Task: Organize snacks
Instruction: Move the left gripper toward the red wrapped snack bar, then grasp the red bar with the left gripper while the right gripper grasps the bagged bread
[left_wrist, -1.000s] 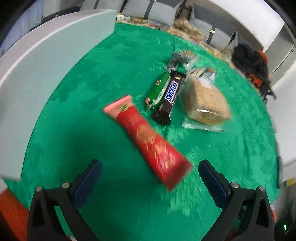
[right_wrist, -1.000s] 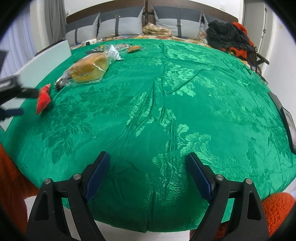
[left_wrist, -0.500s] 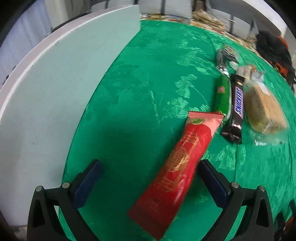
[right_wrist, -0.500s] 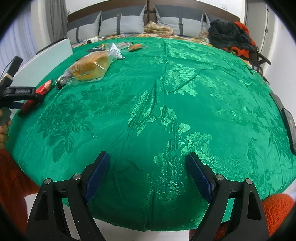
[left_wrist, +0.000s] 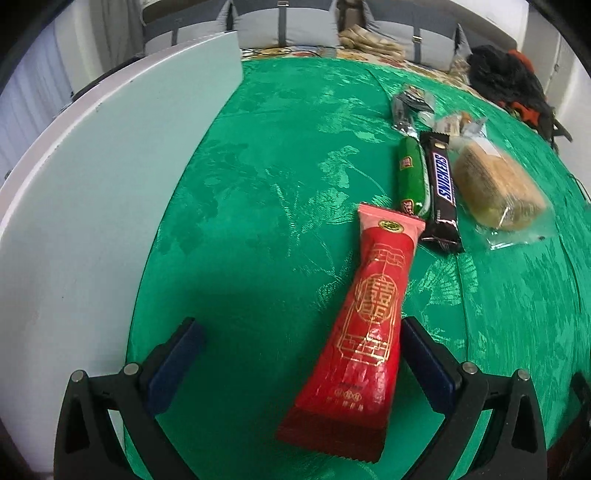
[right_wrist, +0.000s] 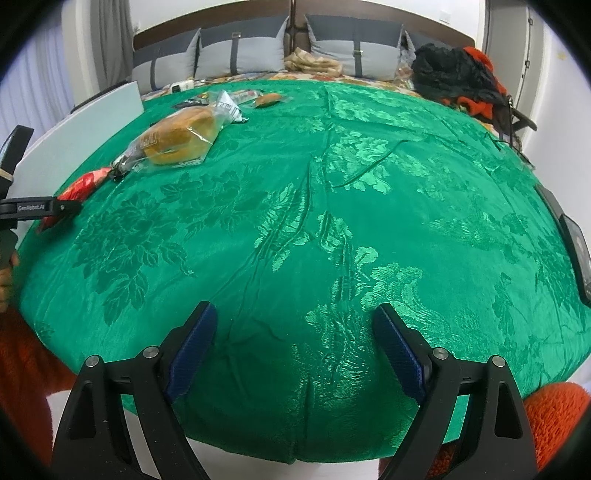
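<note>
My left tongs (left_wrist: 295, 354) wide; red packet (left_wrist: 365, 321) between fingers, long axis pointing ahead, nearer right finger. Right tongs (right_wrist: 295, 343) wide, far.

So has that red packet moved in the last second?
Yes. The red packet has swung round: its pink end now lies beside the near end of the Snickers bar.

Bare green cloth (right_wrist: 332, 229) ahead of right gripper (right_wrist: 295, 354), white board (left_wrist: 92, 206) walling left side, snack row (left_wrist: 439, 177) right.

Red snack packet (left_wrist: 369, 325) flat on green cloth, green bar (left_wrist: 410, 177), Snickers (left_wrist: 441, 192), bagged bread (left_wrist: 495, 188)
</note>
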